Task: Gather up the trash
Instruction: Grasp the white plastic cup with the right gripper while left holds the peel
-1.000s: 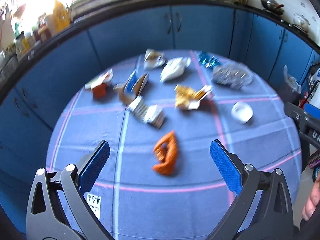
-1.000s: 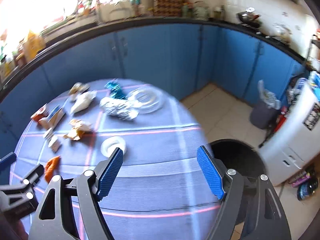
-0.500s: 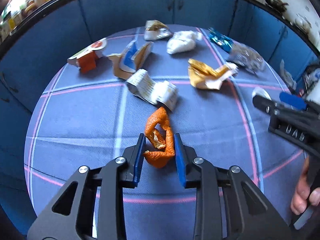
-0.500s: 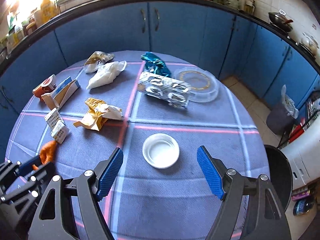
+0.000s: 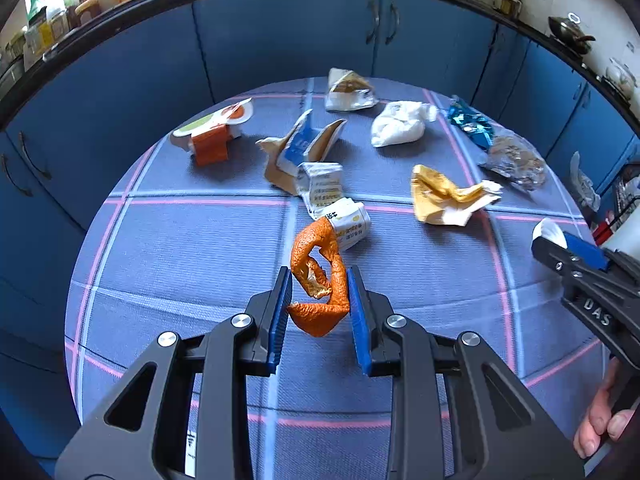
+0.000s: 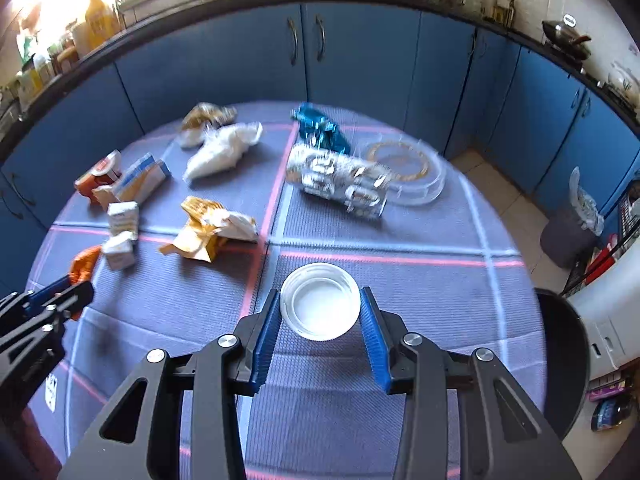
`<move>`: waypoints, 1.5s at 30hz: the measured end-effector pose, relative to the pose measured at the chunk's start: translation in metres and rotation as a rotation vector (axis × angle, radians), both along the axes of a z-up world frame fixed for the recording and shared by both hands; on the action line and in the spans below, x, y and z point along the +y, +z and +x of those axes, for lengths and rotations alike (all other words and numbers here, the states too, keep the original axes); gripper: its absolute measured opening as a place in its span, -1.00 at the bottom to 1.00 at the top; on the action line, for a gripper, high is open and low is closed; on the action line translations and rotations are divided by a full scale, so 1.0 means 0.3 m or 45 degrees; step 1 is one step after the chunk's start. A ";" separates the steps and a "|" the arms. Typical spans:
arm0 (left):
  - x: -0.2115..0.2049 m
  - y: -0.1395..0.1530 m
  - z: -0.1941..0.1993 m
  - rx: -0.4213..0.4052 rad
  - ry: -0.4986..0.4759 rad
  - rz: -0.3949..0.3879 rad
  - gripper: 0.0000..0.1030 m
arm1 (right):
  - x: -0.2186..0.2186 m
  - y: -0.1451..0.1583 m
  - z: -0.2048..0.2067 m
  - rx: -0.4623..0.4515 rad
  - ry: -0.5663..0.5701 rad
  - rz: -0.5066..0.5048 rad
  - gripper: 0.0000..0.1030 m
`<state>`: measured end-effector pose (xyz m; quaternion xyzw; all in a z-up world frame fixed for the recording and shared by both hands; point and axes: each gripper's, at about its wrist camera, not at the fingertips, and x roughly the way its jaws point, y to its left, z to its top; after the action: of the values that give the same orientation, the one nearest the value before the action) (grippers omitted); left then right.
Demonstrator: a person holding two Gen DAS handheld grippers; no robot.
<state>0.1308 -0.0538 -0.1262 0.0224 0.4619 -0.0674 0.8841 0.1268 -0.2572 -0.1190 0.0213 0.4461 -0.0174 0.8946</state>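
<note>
Downward-tilted, both grippers seemingly clamp peel (image 5: 318, 280), lid (image 6: 320, 301).

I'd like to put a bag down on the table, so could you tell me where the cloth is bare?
The near strip of the tablecloth, behind both tongs, is bare, as is the right side between the white lid and the black bin. The far half is crowded: cartons, wrappers, the foil blister pack and the clear plastic lid.
</note>
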 end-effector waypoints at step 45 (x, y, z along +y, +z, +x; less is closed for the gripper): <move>-0.397 0.382 -0.277 -0.289 -0.256 0.016 -0.43 | -0.308 0.359 -0.464 -0.358 -0.229 -0.037 -0.25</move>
<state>0.0479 -0.1730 -0.0116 0.0814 0.3548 -0.1498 0.9193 -0.0125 -0.3495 -0.0115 0.0507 0.3126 -0.1007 0.9432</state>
